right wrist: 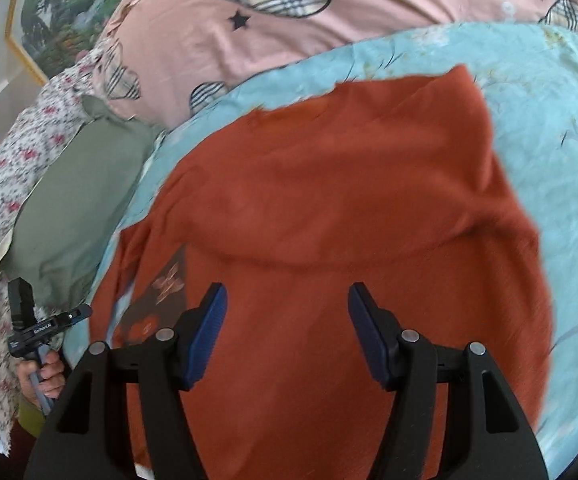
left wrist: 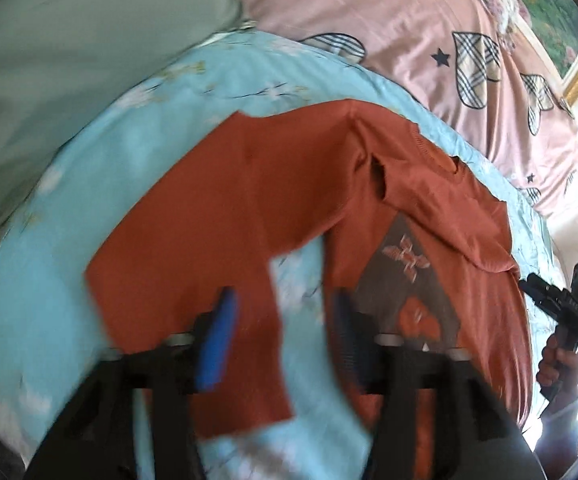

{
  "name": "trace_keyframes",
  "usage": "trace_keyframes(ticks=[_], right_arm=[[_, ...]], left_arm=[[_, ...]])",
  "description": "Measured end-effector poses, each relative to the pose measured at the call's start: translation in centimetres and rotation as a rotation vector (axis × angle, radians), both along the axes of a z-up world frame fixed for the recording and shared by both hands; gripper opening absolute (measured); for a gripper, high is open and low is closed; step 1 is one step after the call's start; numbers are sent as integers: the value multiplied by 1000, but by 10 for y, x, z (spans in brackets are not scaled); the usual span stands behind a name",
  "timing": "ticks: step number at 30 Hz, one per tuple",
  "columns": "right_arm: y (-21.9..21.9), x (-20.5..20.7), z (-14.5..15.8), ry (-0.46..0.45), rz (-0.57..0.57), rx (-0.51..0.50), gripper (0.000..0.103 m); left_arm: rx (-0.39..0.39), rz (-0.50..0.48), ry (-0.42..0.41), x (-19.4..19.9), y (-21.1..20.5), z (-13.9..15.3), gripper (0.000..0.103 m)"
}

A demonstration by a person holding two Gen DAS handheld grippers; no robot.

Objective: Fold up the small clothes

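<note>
A rust-orange long-sleeved top lies spread on the light blue floral sheet. One sleeve is folded across its chest, part covering a grey printed patch. My left gripper is open and empty just above the other sleeve's cuff. My right gripper is open and empty above the top's body; it also shows at the right edge of the left wrist view. The left gripper shows at the lower left of the right wrist view.
A pink quilt with plaid hearts lies behind the top. A grey-green pillow and a floral cover lie to one side. A framed picture hangs on the wall.
</note>
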State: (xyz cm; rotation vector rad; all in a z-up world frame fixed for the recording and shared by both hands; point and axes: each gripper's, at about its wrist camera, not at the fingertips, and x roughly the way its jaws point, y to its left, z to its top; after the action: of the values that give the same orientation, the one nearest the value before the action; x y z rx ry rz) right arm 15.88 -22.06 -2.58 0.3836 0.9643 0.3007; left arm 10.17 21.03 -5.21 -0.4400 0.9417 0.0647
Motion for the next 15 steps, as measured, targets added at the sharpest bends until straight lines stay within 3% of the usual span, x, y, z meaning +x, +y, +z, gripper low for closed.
trace_keyframes(ticks=[4,9,11,12,13,14,15], right_arm=[[17,-24,-12,40,29,38,64],[29,-39,-19,74,39,58,64],[32,-45,-16,68,38,55,64],[33,-47,-14,64,37,55,64],[33,-49,-13,60,36,54,64],[33,-51,-11,55,35,49,64],[32,-52,-10,54,33,44,64]], left_arm=[[63,-16,32,-26,-12,-9,75],[247,-69,103,-24,-36,-29,79],[299,-66,143,-21,-36,-41,59],[297,-61,154,-22,-32,-46,32],[281,-48,144,-25,-26,-46,20],[220,-38,114,-29,-16,-41,10],[184,-30,96,-32,-12,-37,8]])
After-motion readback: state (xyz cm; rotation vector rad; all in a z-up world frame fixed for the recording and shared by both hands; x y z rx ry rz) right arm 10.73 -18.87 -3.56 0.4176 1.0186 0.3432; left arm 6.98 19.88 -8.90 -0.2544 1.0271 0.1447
